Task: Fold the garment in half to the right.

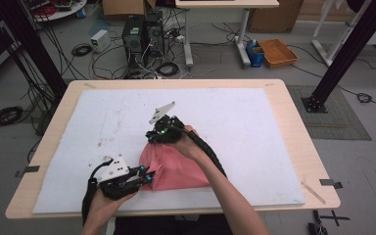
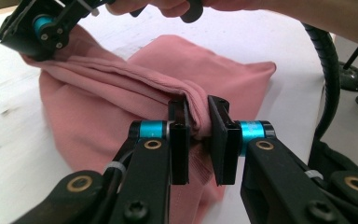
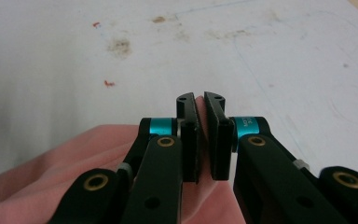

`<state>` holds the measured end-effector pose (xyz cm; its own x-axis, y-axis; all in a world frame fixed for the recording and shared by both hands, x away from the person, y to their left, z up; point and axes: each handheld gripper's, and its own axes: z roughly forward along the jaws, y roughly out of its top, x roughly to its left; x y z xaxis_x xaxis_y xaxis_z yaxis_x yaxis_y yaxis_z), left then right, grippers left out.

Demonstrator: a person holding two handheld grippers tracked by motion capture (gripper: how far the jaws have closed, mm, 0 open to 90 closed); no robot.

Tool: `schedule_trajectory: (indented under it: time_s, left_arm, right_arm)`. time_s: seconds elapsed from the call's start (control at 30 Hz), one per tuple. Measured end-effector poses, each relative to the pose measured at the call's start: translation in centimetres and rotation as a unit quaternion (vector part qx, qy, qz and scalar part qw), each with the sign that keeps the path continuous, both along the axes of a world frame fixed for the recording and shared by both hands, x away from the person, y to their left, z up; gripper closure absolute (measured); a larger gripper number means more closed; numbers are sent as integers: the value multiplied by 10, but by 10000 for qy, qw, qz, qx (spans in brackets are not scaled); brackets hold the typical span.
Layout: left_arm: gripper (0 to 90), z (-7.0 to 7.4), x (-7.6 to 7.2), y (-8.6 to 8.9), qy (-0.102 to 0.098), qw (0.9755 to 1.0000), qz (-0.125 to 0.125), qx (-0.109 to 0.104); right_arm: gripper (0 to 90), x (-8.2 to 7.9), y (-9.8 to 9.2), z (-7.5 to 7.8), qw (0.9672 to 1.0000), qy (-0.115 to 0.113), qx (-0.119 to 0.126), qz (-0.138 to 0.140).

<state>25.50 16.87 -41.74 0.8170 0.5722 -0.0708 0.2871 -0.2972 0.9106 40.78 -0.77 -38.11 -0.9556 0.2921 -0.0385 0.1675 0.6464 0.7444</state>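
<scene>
High view is showing a pink cloth (image 1: 176,169) lying bunched on the white mat (image 1: 103,122) that is covering most of the wooden table (image 1: 293,127). Its long axis is running from the near left, beside the left gripper (image 1: 144,177), up and away toward the right gripper (image 1: 152,137), so the lifted fold is pointing toward the middle of the mat while the wider part is spreading to the right, toward the near edge.

Left gripper view is showing the left gripper (image 2: 199,122) with its jaws standing narrow and pinching a thick, rolled fold of the cloth (image 2: 135,84) between the pads; the ridge of that fold is climbing to the upper left, where the other gripper is gripping its far end. Right gripper view is showing the right gripper (image 3: 200,103) with its jaws nearly together, a thin layer of the cloth (image 3: 74,163) squeezed between them and more of it hanging below.

An orange crate (image 1: 277,52) is sitting on the floor beyond the table; what it is holding cannot be told.

Open mat is lying to the left, to the right and beyond the cloth. The near edge of the mat is just beside the left gripper and the cloth's lower hem, leaving little room there.
</scene>
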Motion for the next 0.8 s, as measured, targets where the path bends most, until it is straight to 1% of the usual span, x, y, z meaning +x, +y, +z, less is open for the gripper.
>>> schedule_trajectory:
  time_s: [0.03,0.13,0.33,0.47,0.53,0.6,0.7,0.8]
  left_arm:
    - [791,0,2,-6,-10,10000,-18,8]
    - [790,0,6,-23,-16,9999,-89,134]
    - [790,-1,10,-51,-11,9997,-215,126]
    - [789,-2,10,-66,-5,9993,-322,186]
    - [789,-3,12,-73,25,9992,-375,144]
    - [789,-4,13,-80,36,9990,-409,151]
    - [788,-7,14,-93,28,9987,-431,286]
    - [787,-9,15,-105,-1,9981,-462,405]
  right_arm:
    - [853,0,-5,0,10000,21,-12,-31]
    - [853,2,-18,-3,9999,-7,-34,-131]
    - [853,0,-44,-6,9996,17,56,-271]
    - [853,-4,-61,-6,9994,-54,-1,-344]
    - [853,-5,-71,-8,9991,-70,-22,-417]
    - [853,-6,-81,-9,9988,-64,1,-491]
    - [853,-6,-93,-12,9982,-13,9,-592]
    - [853,-6,-99,-15,9981,-20,-14,-618]
